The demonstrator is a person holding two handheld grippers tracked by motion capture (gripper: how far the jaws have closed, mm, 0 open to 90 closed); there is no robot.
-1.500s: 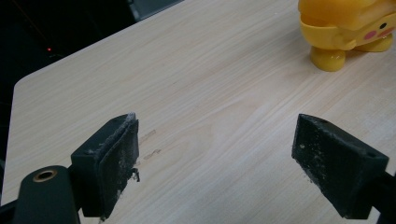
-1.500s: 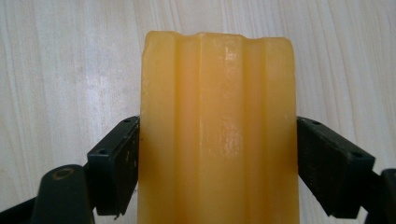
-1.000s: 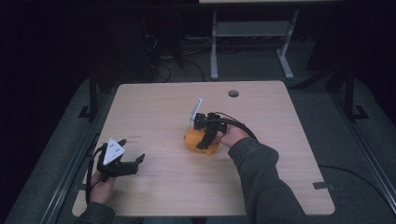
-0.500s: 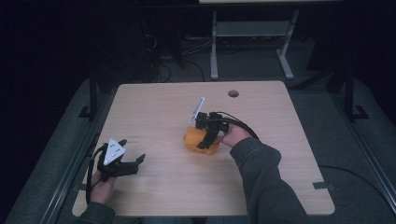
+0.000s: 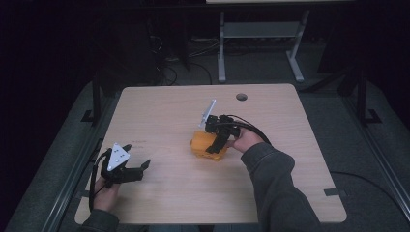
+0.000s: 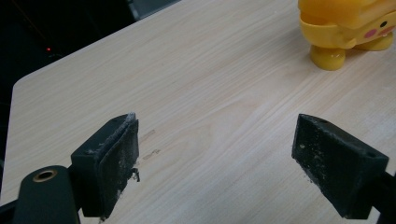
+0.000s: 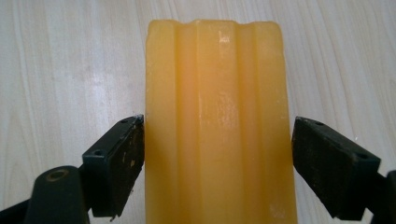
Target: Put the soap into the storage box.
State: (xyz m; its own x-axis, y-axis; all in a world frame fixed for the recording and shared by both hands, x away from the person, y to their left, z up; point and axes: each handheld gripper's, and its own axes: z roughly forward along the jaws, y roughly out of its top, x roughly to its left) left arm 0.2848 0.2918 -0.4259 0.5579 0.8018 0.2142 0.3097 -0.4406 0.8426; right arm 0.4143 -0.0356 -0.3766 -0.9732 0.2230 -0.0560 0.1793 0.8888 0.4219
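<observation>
A yellow plastic toy (image 5: 204, 145) lies near the middle of the wooden table (image 5: 290, 183). My right gripper (image 5: 215, 146) reaches over it from the right. In the right gripper view the toy's ridged yellow body (image 7: 219, 93) fills the gap between the jaws of my right gripper (image 7: 217, 163); they stand wide on either side of it, the left pad touching and the right one just beside it. My left gripper (image 5: 138, 169) rests open near the table's front left corner. In the left gripper view it (image 6: 215, 158) holds nothing, and the toy (image 6: 345, 28) stands far off at the upper right.
A round cable hole (image 5: 241, 96) sits near the table's far edge. Behind the table are a grey metal frame (image 5: 258, 31) and cables on the dark floor (image 5: 167, 72). Bare wood lies between the two grippers.
Hardly anything differs. The right gripper and the toy have shifted very slightly to the right; the left gripper holds its place.
</observation>
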